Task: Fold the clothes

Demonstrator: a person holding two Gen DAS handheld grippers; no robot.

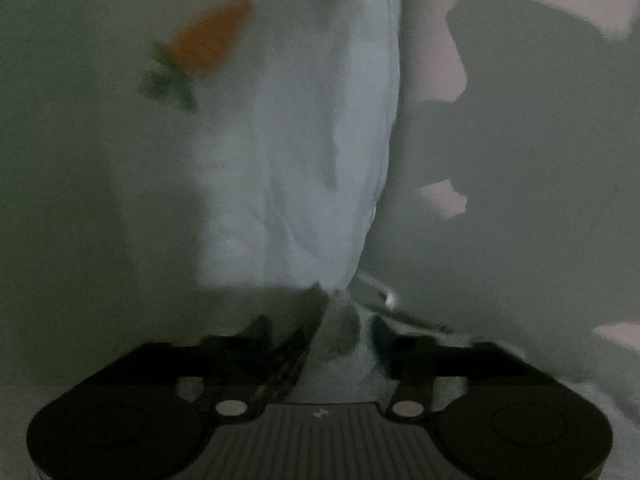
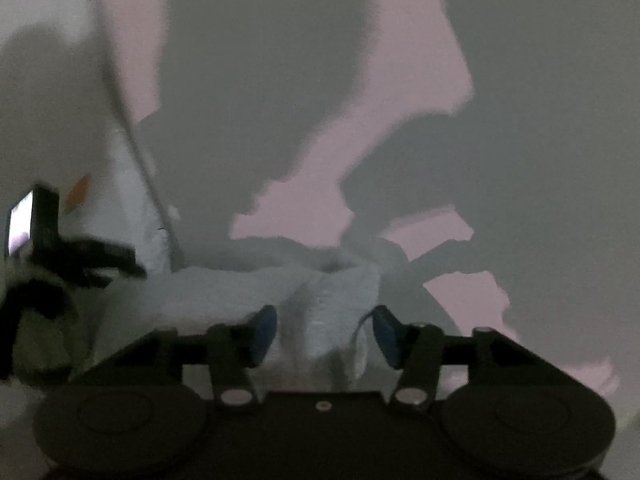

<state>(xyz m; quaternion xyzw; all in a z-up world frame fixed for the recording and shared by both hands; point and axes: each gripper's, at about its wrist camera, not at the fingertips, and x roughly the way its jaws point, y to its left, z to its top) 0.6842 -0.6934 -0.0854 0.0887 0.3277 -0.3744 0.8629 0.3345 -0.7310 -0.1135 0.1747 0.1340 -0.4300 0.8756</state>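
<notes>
White garment with carrot print hangs lifted over pinkish surface. Left hand-held gripper pinches bunched edge; right hand-held gripper clamps another fold. Mid-fold likely; next: keep edges level, tension even.

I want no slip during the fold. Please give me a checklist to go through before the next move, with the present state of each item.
1. Left gripper pinches the pale blue-white fabric garment: ok, cloth is bunched between its fingers.
2. Right gripper holds the same garment: cannot tell, cloth lies between the blue pads with gaps showing.
3. Orange carrot print faces up: ok in the left wrist view.
4. Cloth hangs smooth between grippers: not ok, it is wrinkled.
5. Pink surface under the garment has room: cannot tell, shadows cover it.
</notes>
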